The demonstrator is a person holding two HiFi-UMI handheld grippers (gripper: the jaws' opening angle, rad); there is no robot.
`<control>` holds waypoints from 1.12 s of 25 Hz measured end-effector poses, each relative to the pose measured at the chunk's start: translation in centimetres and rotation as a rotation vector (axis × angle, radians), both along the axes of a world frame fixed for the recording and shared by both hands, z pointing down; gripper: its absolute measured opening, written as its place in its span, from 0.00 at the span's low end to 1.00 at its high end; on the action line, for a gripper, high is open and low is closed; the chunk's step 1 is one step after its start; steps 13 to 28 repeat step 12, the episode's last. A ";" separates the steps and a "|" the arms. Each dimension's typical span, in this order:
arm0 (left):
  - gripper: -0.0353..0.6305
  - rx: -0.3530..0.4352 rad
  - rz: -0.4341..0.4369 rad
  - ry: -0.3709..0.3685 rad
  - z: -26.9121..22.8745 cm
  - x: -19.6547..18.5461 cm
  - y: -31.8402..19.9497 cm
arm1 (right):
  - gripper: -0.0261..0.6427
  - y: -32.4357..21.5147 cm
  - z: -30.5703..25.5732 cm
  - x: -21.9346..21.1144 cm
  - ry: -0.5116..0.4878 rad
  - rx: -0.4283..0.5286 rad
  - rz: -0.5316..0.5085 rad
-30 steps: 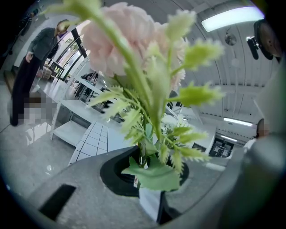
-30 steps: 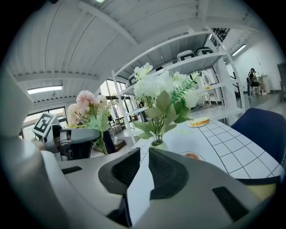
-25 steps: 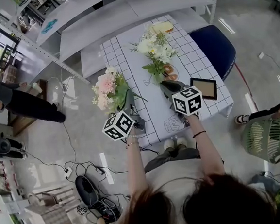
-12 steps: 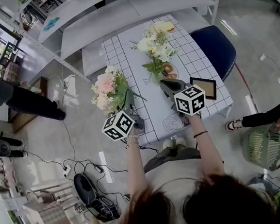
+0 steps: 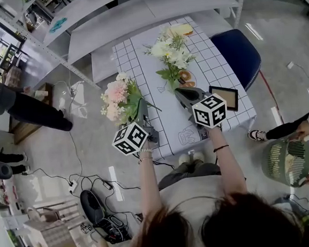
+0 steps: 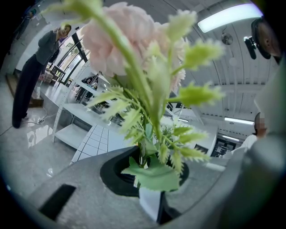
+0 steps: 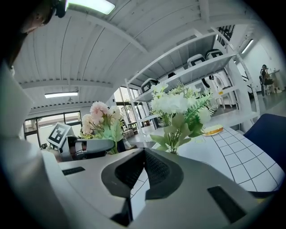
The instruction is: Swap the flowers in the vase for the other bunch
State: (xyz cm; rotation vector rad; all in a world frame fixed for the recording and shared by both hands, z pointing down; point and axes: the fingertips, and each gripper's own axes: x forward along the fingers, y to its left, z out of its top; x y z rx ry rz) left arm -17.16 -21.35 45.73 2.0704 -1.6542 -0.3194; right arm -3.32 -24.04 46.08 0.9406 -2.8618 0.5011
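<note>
A grid-patterned tablecloth [image 5: 162, 119] covered the table, with grey shelving [image 5: 134, 14] beyond its far edge, a blue chair [image 5: 237, 51] at its right side and cables [image 5: 84, 175] trailing over the glossy floor. The white bunch [image 5: 171, 51] stood upright mid-table. The left gripper [image 5: 143, 109] pinched the stems of the pink bunch [image 5: 119, 99], held off the table's left edge. The right gripper [image 5: 183, 94], jaws pressed together and empty, hung over the near edge beside a picture frame [image 5: 225, 97].

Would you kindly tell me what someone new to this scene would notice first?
The pink bunch stands out most, clamped by its stems in the left gripper beside the table's left edge. Next comes the white bunch, standing midway along the checked table, with the right gripper just in front of it, shut and empty.
</note>
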 end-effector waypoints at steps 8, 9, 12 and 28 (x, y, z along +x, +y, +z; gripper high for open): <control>0.14 -0.004 -0.011 0.001 0.1 -0.3 -0.1 | 0.05 -0.2 -0.4 0.0 -0.015 0.009 -0.002; 0.14 -0.002 -0.012 0.001 0.0 -0.4 -0.1 | 0.05 -0.3 -0.5 0.0 -0.016 0.011 -0.004; 0.14 0.001 -0.013 -0.001 -0.2 -0.4 -0.2 | 0.05 -0.2 -0.7 -0.1 -0.018 0.015 -0.007; 0.14 0.001 -0.013 -0.001 -0.2 -0.4 -0.2 | 0.05 -0.2 -0.7 -0.1 -0.018 0.015 -0.007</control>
